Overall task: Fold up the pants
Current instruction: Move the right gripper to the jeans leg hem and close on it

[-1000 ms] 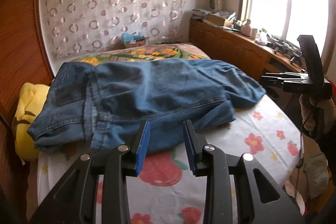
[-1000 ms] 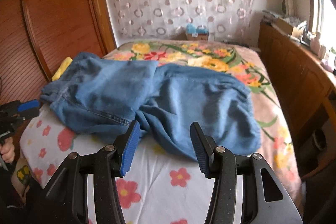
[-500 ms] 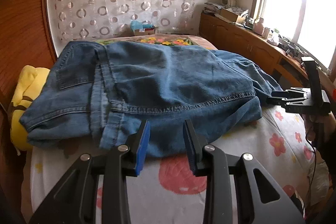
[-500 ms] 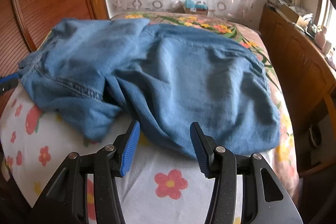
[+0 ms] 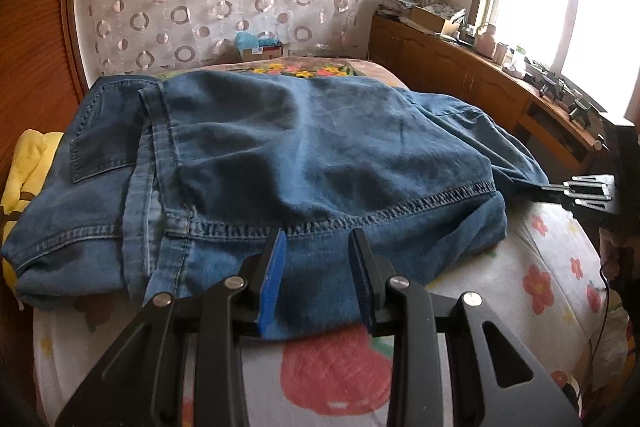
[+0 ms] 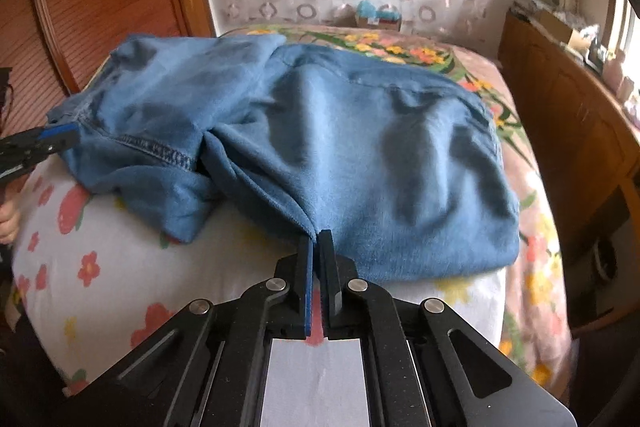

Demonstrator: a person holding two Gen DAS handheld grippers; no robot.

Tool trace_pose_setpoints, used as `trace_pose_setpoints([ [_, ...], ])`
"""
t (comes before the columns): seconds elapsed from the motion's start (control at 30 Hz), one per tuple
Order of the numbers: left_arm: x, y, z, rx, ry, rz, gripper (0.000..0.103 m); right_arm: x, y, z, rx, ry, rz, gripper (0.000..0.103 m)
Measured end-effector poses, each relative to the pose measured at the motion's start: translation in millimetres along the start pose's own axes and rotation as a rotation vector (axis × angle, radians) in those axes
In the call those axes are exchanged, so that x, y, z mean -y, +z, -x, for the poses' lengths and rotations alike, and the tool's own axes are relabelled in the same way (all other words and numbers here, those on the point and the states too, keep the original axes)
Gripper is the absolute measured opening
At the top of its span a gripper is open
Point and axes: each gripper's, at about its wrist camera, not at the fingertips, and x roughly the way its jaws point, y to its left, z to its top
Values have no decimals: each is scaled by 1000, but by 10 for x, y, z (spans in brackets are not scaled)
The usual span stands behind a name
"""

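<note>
I am pinching the blue jeans point(image 6: 360, 155) edge with the right gripper point(image 6: 316, 247); the left gripper point(image 5: 316, 267), spread, should straddle the hem fully before closing.

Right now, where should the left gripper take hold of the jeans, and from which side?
Probably the near folded edge of the jeans, below the stitched hem: it lies between the open fingers of the left gripper, so approach from the bed's near side.
</note>
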Motion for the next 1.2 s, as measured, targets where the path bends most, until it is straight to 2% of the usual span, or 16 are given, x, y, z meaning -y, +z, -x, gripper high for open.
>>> trace_pose_setpoints([
  [0.13, -24, -20, -102, -19, -1, 2, 31, 19, -12, -4, -12, -5, -35, 2],
  [0.2, -40, -32, -147, -28, 0, 2, 31, 63, -29, 59, 5, -4, -67, 17],
  [0.23, -47, -33, -161, -31, -3, 3, 31, 90, -44, 89, 13, -6, -80, 31],
  [0.27, -54, -41, -185, -36, -8, 4, 31, 134, -61, 130, 23, -7, -95, 38],
  [0.4, -39, -56, -282, -56, -5, -3, 31, 312, -99, 238, 41, -47, -148, 40],
  [0.6, 11, -93, -365, -82, -2, -31, 40, 594, -199, 225, 11, -104, -230, 42],
  [0.77, 45, -87, -369, -94, -27, -49, 56, 785, -225, 179, -9, -152, -285, 45],
  [0.9, 89, -89, -365, -100, -4, -75, 57, 903, -229, 130, -25, -144, -324, 48],
  [1.2, 87, -104, -355, -100, -3, -76, 57, 1066, -160, 51, -30, -143, -378, 49],
])
